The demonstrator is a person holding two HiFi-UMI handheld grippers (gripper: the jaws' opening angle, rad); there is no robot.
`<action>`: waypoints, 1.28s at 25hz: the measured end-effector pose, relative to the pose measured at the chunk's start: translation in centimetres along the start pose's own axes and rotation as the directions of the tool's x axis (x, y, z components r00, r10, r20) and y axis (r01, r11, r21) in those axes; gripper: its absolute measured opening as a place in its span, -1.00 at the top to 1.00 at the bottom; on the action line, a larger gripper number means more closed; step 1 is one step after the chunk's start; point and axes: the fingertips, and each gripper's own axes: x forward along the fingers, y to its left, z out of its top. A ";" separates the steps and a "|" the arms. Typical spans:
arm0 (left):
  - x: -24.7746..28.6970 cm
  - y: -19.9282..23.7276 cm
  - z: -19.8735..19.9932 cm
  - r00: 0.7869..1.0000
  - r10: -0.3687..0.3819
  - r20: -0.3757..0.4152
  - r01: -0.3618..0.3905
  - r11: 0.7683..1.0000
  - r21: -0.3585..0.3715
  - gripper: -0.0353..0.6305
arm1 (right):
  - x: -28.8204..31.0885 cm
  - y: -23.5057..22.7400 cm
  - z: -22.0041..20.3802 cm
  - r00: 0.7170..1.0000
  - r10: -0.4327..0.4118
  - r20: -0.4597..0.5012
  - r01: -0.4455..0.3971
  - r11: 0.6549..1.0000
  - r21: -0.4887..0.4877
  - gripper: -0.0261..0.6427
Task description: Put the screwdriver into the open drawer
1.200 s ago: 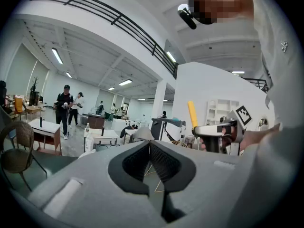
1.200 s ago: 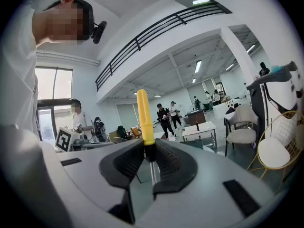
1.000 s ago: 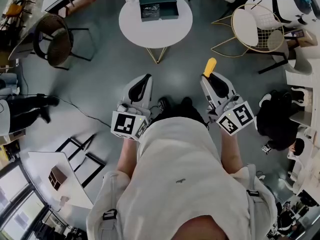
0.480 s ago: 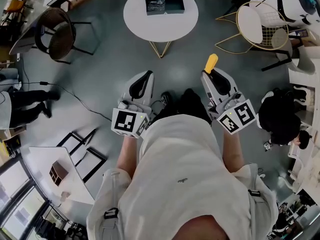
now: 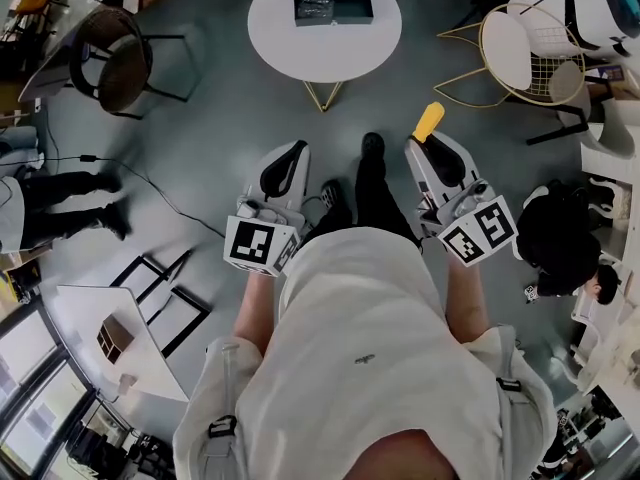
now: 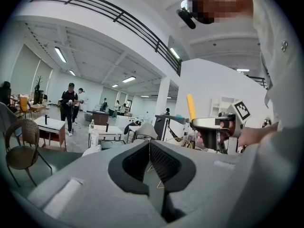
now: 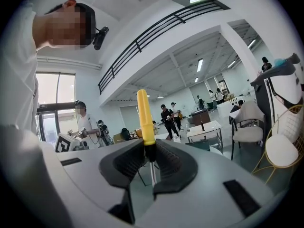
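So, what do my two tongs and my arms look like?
The left tongs and right tongs are light grey, wedge-shaped shells with black ribbed pads inside. Each carries a white cube with black square markers at its rear. The person wears a pale top that leaves the forearms bare.

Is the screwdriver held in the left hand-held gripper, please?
No, the left hand-held gripper has its jaws together on nothing, while the yellow-handled screwdriver is clamped in the right hand-held gripper.
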 end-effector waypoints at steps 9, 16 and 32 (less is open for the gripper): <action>5.5 0.8 3.0 0.998 0.054 0.019 -0.054 0.998 0.017 0.86 | 3.2 -5.1 3.6 0.998 0.067 0.010 -0.067 0.997 -0.025 0.69; 10.7 0.1 5.0 0.994 0.103 0.032 -0.104 0.994 0.024 0.86 | 5.0 -10.1 6.5 0.991 0.129 0.017 -0.129 0.991 -0.036 0.69; 18.5 -2.7 5.1 0.977 0.211 -0.020 -0.211 0.977 0.000 0.86 | 6.5 -19.1 7.7 0.974 0.225 -0.028 -0.224 0.974 0.023 0.69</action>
